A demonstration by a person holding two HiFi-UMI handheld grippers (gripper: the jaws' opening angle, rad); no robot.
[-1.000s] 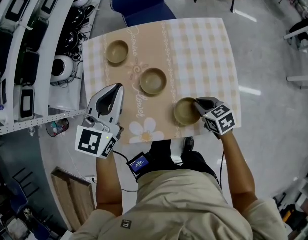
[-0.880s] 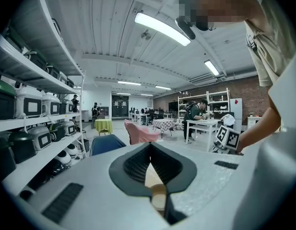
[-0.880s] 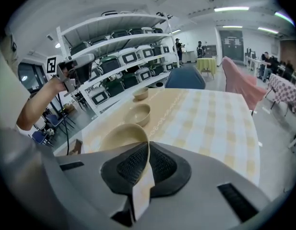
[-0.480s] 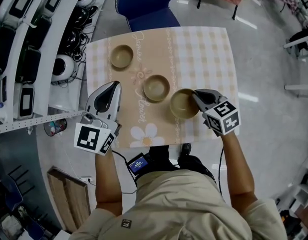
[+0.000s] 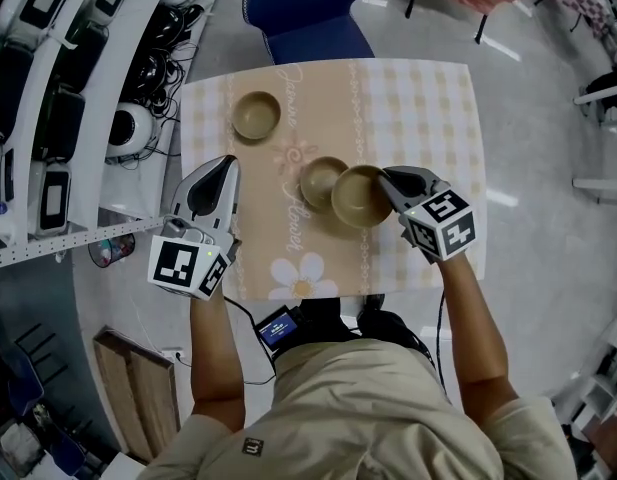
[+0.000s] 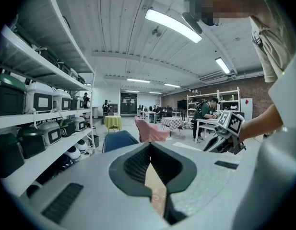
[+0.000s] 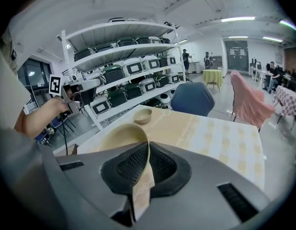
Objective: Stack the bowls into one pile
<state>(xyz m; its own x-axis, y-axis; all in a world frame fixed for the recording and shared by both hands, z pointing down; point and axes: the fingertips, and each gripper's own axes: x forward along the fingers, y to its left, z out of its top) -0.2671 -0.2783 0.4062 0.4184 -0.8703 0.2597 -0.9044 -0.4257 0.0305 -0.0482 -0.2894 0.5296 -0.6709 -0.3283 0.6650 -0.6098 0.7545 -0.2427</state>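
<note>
Moved leftward, the held bowl (image 5: 360,198) now overlaps the middle bowl (image 5: 315,180), rim pinched between jaws of the right gripper (image 5: 385,177).

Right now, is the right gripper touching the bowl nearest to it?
Touching. The right gripper view shows the right gripper shut on the rim of the bowl, with a pad pressing on each side of the rim.

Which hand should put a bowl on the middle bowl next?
Right. The right gripper is shut on a tan bowl's rim, holding it close beside the middle bowl. The left gripper holds nothing, out by the table's left edge.
</note>
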